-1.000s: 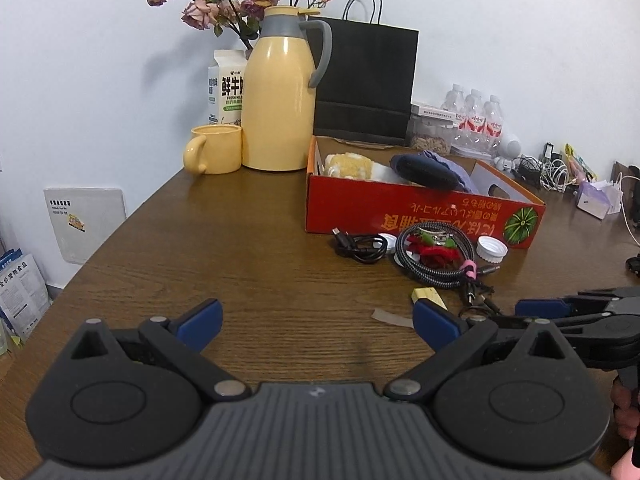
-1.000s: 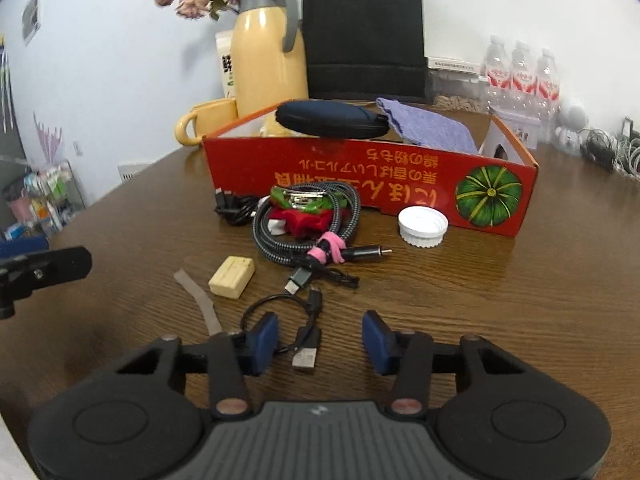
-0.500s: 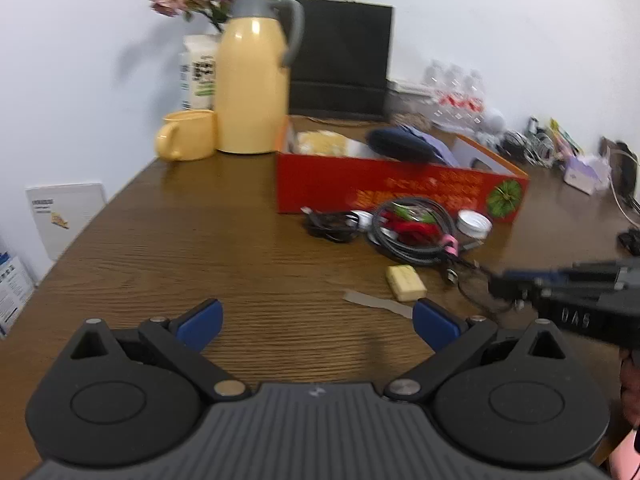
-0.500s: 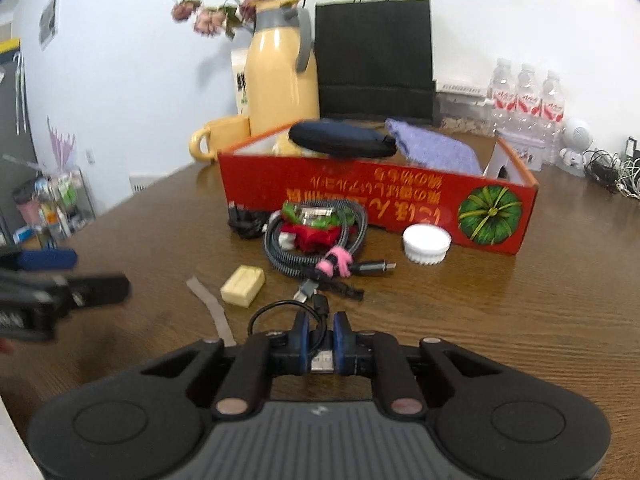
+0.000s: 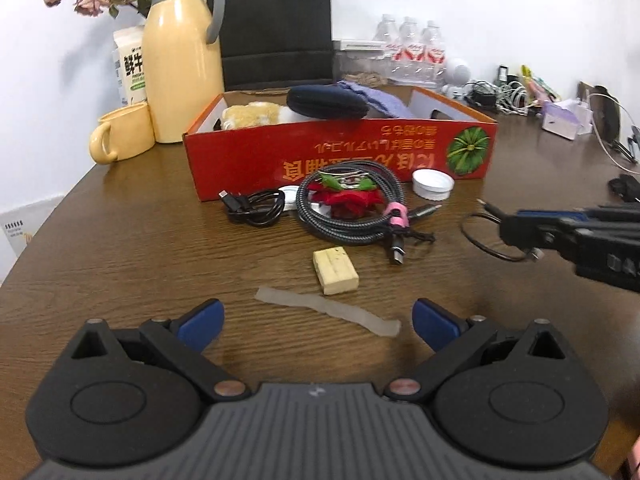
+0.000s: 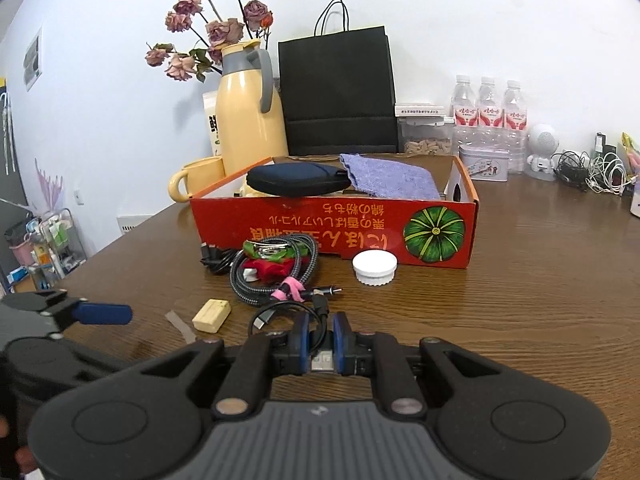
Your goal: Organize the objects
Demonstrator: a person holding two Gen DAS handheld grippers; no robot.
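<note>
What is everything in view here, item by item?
Box: one, red, mid-table, open.
Pouch: one, dark blue, in the box.
Cloth: one, purple, in the box.
Braided cable: one coil, grey-black, before the box.
Black cable: one bundle, left of the coil.
Lid: one, white, before the box.
Block: one, cream, near the strip.
Strip: one, grey, flat on the table.
Jug: one, yellow, behind the box.
Mug: one, yellow, beside the jug.
Bag: one, black, at the wall.
Bottles: three, clear, back right.
Short cable: one, black, in the right gripper.
Left gripper: open.
Right gripper: shut on the short cable.
</note>
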